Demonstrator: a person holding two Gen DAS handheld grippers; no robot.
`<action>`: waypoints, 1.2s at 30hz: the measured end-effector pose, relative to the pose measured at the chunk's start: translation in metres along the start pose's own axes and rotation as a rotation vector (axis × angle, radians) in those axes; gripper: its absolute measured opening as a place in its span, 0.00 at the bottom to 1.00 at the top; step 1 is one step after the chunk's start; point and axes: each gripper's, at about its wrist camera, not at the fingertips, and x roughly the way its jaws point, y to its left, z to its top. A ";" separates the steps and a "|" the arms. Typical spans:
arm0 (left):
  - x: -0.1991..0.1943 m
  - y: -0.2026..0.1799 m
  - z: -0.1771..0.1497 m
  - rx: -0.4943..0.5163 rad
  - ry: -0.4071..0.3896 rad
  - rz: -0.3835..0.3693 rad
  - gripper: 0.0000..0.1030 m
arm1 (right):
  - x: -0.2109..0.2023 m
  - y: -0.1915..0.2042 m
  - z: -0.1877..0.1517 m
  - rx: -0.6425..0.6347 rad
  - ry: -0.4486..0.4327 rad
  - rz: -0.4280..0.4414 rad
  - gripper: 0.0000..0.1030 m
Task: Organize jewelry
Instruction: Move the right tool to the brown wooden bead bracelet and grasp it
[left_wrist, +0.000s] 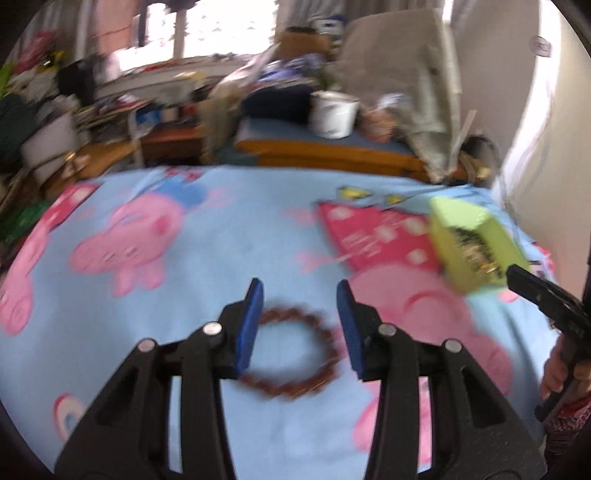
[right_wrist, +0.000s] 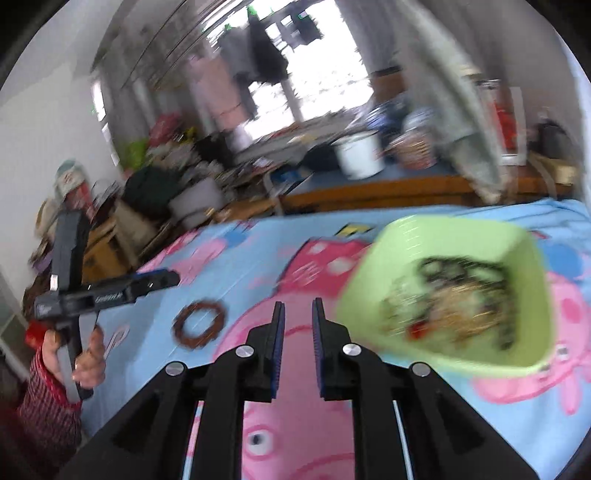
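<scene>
A brown beaded bracelet (left_wrist: 295, 315) (right_wrist: 201, 305) lies flat on the blue cartoon-pig blanket (left_wrist: 221, 240). My left gripper (left_wrist: 300, 286) hangs over it, open, its blue pads on either side of the ring and clear of it. A light green box (left_wrist: 458, 214) (right_wrist: 417, 240) with a tangle of jewelry inside sits to the right, blurred. My right gripper (right_wrist: 298, 306) hovers just left of that box, its pads drawn close with nothing between them. Each gripper shows in the other's view: the left gripper (right_wrist: 147, 284) and the right gripper (left_wrist: 517, 275).
A person's hand (right_wrist: 88, 362) in a red patterned sleeve holds the left gripper. Beyond the bed's far edge stands a wooden bench with a white pot (left_wrist: 332, 114) and piled clutter. A white wall (left_wrist: 546, 147) closes off the right side.
</scene>
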 end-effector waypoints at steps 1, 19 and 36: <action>0.000 0.010 -0.006 -0.015 0.011 0.017 0.38 | 0.007 0.007 -0.002 -0.008 0.021 0.010 0.00; 0.040 0.041 -0.043 -0.062 0.113 0.088 0.44 | 0.158 0.084 0.010 -0.098 0.329 0.063 0.08; 0.014 -0.071 -0.086 0.105 0.144 -0.142 0.14 | 0.040 0.042 -0.052 -0.129 0.283 0.004 0.00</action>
